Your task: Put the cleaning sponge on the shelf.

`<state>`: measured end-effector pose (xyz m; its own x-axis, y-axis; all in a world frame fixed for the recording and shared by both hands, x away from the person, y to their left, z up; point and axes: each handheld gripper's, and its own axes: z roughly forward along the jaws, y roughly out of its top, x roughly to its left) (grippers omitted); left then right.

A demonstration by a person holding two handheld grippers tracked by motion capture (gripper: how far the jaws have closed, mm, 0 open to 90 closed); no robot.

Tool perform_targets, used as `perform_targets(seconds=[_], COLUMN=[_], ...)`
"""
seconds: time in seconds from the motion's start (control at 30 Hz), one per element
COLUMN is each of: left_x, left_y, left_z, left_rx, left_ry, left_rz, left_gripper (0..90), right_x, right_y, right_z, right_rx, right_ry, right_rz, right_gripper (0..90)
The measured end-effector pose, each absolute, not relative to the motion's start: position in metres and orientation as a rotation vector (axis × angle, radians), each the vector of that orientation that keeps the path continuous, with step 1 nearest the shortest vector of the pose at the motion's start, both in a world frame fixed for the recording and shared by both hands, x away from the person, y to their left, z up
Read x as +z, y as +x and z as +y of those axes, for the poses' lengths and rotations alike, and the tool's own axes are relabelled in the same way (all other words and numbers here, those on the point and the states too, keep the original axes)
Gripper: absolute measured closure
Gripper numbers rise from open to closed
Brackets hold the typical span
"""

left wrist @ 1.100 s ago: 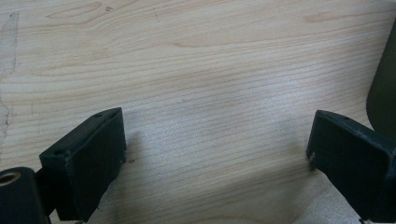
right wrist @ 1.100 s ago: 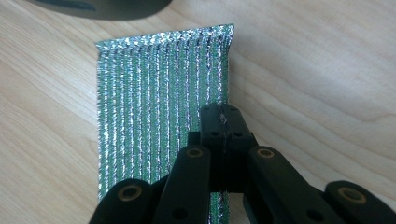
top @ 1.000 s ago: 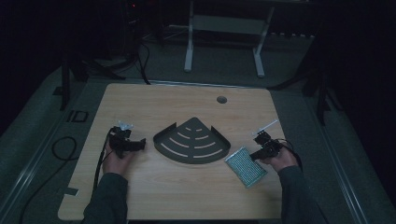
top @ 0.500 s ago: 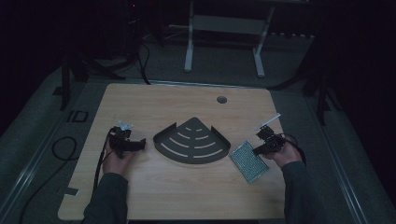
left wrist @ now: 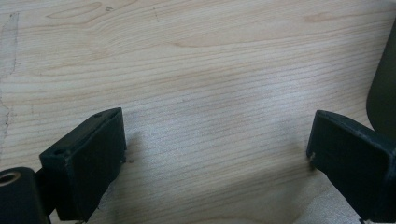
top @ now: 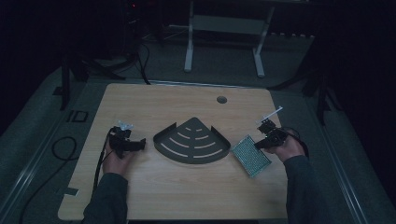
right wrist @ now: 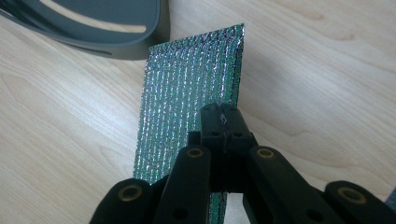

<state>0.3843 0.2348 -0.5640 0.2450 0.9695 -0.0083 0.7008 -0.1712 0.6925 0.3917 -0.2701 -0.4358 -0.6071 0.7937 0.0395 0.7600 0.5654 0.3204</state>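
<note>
We count one light wooden desk [top: 187, 186], and on it one dark grey quarter-round slotted metal tray [top: 192, 142] and one green, silvery-glinting rectangular mesh sheet [top: 251, 156]. We count two hand-held grippers, a left hand-held gripper [top: 135, 145] and a right hand-held gripper [top: 258, 145], each with two black jaws. One round hole [top: 222, 99] sits in the desk's far side.

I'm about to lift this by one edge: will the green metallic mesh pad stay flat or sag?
Probably fairly stiff: in the right gripper view the mesh pad keeps straight edges while the right gripper pinches one edge. It looks thin and woven, so likely light. Its shiny foil surface may be slippery, though the closed jaws seem to hold it.
</note>
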Motion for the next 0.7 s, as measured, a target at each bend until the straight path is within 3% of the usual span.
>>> perform_targets(seconds=[0.7], left_x=[-0.564], left_y=[0.384], left_z=[0.235], left_rx=[0.602], left_ry=[1.943], left_rz=[1.518], left_gripper=[5.2], right_x=[-0.402], right_y=[0.402], right_z=[-0.261], right_rx=[0.498], right_ry=[1.291], right_rz=[2.651], right_gripper=[89.8])
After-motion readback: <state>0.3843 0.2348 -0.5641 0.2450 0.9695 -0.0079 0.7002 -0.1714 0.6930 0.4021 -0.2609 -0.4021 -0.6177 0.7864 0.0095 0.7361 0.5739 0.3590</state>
